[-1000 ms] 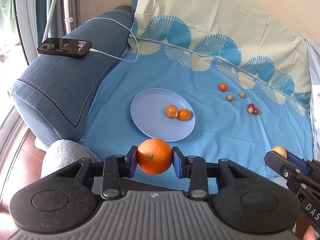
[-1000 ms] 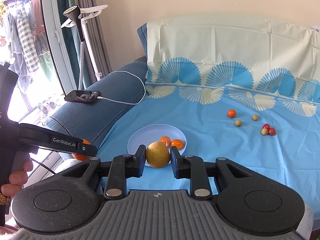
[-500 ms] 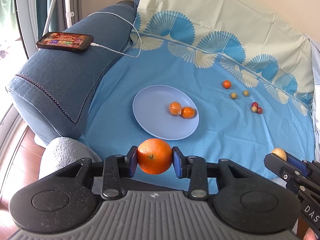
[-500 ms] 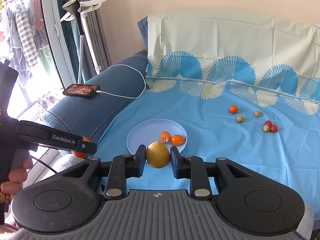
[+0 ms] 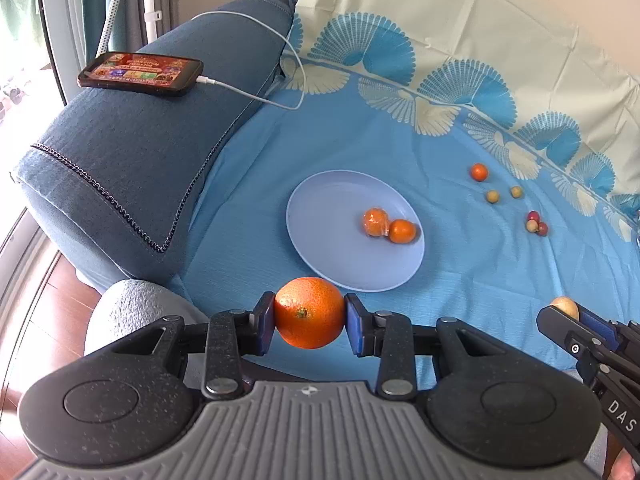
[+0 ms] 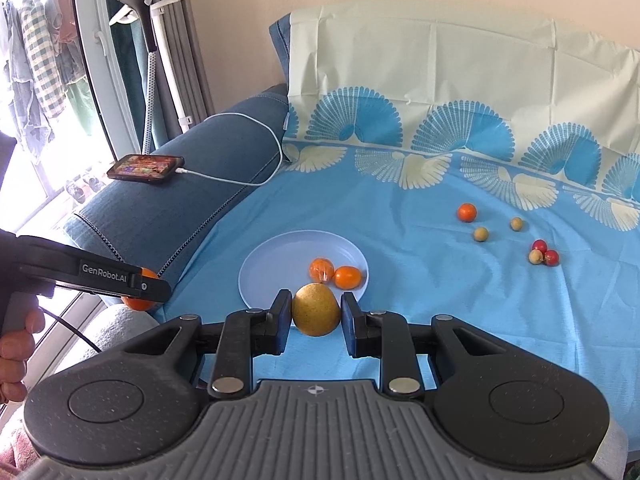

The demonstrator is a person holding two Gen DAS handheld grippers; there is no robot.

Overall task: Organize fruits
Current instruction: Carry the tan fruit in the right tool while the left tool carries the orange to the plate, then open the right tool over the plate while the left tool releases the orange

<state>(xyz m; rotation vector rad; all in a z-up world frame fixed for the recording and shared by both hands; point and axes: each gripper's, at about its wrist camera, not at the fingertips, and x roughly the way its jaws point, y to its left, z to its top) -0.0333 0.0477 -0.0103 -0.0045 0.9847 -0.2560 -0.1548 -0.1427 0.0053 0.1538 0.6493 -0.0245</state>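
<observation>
A large orange is clamped between the blue pads of my left gripper, just short of the near rim of a pale blue plate. Two small oranges lie on the plate's right side. My right gripper is shut on a yellow pear, held over the plate's near edge. In the right wrist view the left gripper comes in from the left with its orange partly hidden. The right gripper with the pear shows at the left wrist view's right edge.
Loose on the blue cloth to the right lie a small orange, two tan fruits and a cluster of red and tan ones. A phone on a white cable rests on the blue sofa arm.
Both grippers have moved forward toward the plate, still holding their fruit. The plate and the sofa arm look closer. The phone's screen, dark a second ago, is lit.
</observation>
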